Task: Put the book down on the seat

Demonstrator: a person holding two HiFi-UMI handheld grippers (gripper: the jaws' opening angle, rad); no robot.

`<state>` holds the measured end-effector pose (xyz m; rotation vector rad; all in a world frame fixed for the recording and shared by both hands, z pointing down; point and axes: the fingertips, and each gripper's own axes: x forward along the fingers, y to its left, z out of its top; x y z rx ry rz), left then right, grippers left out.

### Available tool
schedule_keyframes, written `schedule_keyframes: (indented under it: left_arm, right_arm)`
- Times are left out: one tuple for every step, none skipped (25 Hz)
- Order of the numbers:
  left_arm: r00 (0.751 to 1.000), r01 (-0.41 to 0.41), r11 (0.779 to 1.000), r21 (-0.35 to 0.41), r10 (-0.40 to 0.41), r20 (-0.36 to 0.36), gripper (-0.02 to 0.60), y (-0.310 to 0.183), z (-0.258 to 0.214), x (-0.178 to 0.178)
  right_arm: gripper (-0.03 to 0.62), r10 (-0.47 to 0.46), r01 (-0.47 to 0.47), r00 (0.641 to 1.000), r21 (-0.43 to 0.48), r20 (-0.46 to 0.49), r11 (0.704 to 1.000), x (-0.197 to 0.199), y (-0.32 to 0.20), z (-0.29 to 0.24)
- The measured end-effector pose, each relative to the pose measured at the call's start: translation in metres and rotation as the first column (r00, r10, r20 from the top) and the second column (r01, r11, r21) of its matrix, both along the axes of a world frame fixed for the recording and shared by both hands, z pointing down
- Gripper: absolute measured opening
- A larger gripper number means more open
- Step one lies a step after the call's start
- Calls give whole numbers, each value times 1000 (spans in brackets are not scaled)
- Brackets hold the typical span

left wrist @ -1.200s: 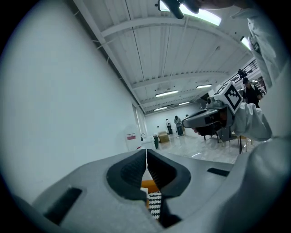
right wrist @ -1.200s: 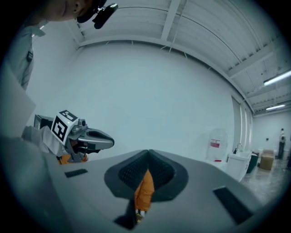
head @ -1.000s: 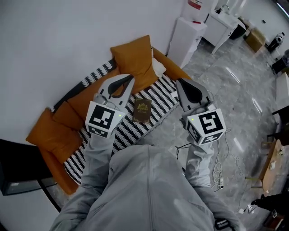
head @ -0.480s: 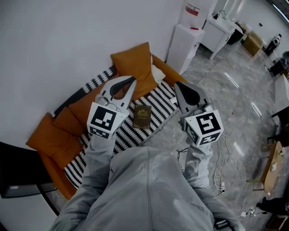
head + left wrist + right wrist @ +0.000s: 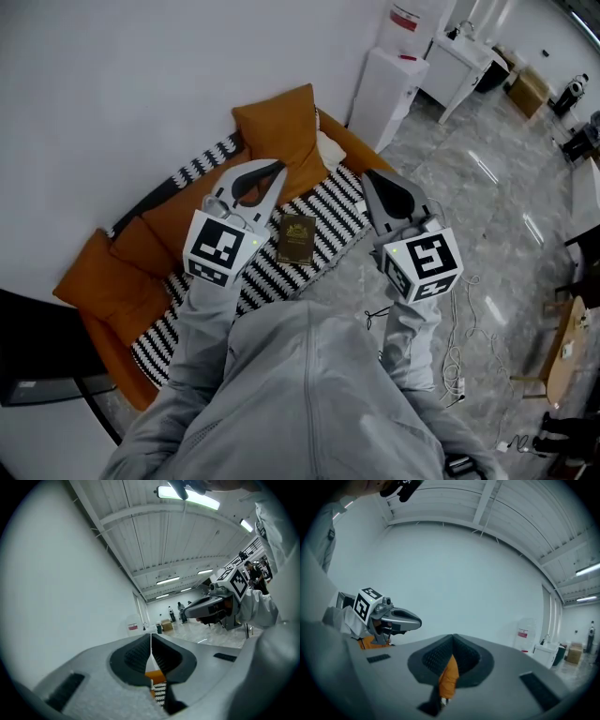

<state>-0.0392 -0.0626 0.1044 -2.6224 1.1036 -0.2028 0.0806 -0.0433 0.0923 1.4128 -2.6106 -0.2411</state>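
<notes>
A small dark brown book (image 5: 296,239) lies flat on the black-and-white striped seat cover (image 5: 328,211) of an orange sofa (image 5: 141,246). My left gripper (image 5: 273,167) hovers just left of the book, jaws shut and empty. On the book's right my right gripper (image 5: 367,175) is held up level with the left one, also shut with nothing in it. In the left gripper view the jaws (image 5: 151,639) meet at the tips, and in the right gripper view the jaws (image 5: 452,641) are likewise closed. Neither gripper touches the book.
An orange cushion (image 5: 281,127) leans on the sofa back by the white wall. A white water dispenser (image 5: 385,80) stands right of the sofa. Cables (image 5: 459,347) lie on the grey marble floor. A dark screen (image 5: 37,356) sits at far left.
Both grippers and the view shifted only slightly over the second; the book stays lying on the seat and both jaws remain shut.
</notes>
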Motion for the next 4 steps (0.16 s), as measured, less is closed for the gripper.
schedule_keyframes:
  left_arm:
    - [1000, 0, 1000, -2, 0, 0, 31, -1, 1, 0]
    - [1000, -1, 1000, -2, 1, 1, 31, -1, 1, 1]
    - [1000, -2, 1000, -2, 2, 3, 31, -2, 0, 1]
    - [1000, -4, 1000, -1, 4, 4, 31, -2, 0, 2]
  right_arm:
    - [28, -1, 1, 1000, 1, -2, 1000, 0, -1, 0]
    - [28, -1, 1, 1000, 2, -2, 1000, 0, -1, -1]
    - [28, 0, 0, 1000, 4, -2, 1000, 0, -2, -2]
    - [28, 1, -1, 1000, 5, -2, 1000, 1, -3, -3]
